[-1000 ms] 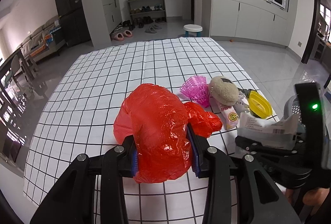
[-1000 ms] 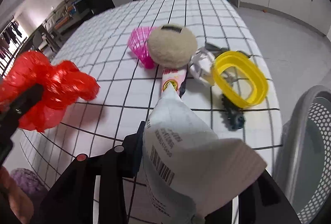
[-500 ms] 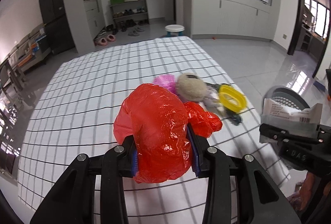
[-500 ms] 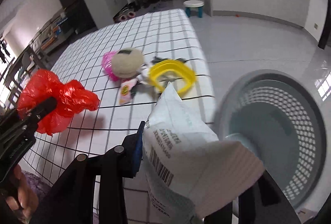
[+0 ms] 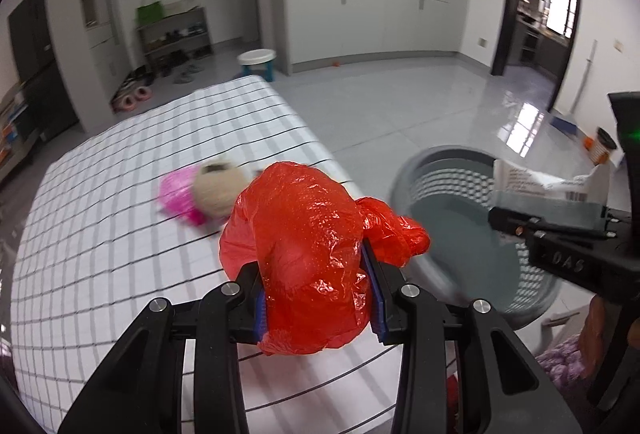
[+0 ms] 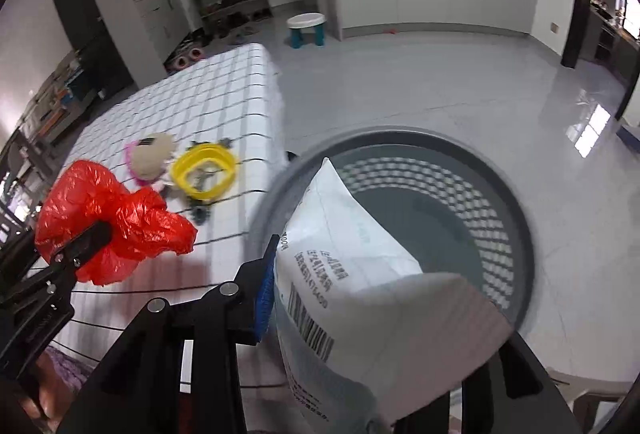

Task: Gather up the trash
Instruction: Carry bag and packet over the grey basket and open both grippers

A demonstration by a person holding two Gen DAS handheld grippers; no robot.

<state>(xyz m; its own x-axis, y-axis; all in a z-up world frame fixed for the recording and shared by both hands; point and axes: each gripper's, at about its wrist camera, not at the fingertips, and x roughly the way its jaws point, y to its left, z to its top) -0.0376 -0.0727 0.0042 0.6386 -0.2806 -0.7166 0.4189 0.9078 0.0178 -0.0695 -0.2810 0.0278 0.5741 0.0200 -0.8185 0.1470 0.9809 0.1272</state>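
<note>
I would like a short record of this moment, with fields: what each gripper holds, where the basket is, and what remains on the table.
left gripper: shut on red plastic bag
right gripper: shut on white packet, above the basket
basket: grey, on the floor beside the table; looks empty
table: checked cloth
left on table: yellow ring, beige ball, pink net thing

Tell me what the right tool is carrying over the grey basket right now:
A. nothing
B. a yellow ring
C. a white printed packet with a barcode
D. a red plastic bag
C: the right tool is clamped on a white packet with a barcode, above the grey basket; the red plastic bag is in the left tool.
</note>
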